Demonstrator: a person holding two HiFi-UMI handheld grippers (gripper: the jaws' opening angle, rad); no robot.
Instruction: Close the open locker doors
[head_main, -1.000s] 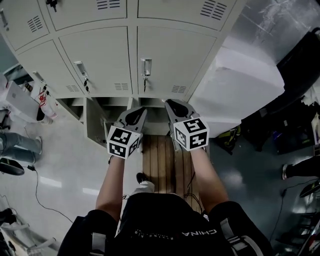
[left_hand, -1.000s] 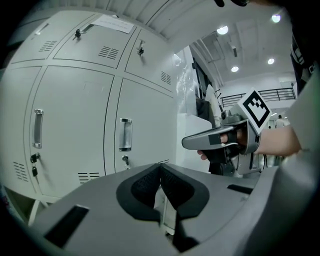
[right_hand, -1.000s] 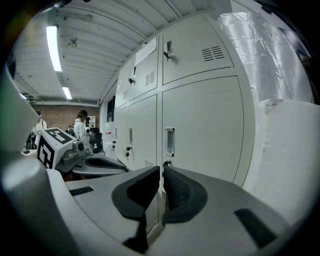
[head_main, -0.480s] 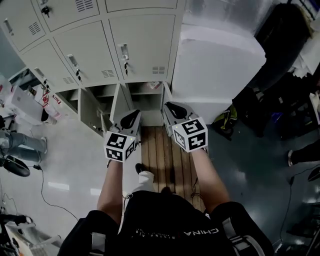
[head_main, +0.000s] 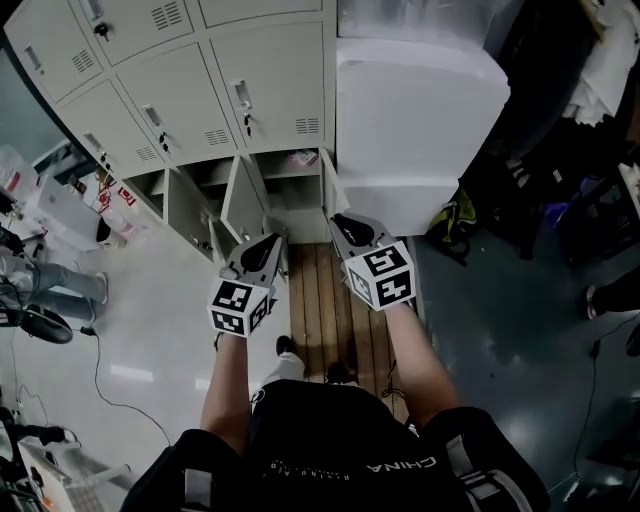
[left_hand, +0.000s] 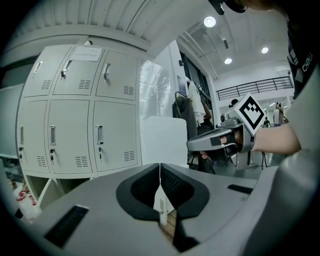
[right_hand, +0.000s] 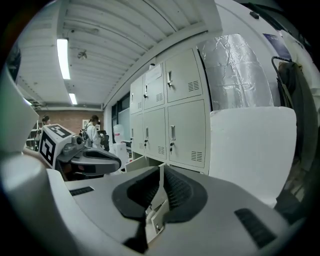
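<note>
At the foot of the locker bank (head_main: 270, 80), the bottom row stood open. The open locker doors (head_main: 243, 198) swung out toward you over the floor, and the upper rows were shut. You held your left gripper (head_main: 262, 248) just near of the middle door, its jaws pressed together with nothing between them. Your right gripper (head_main: 345, 228) hung beside it to the right, level with it and near the rightmost door's edge, jaws likewise closed and empty. Both pointed at the open compartments, above the wooden slats (head_main: 320, 300) on the floor. A big white block (head_main: 420, 120) stood right of the lockers.
</note>
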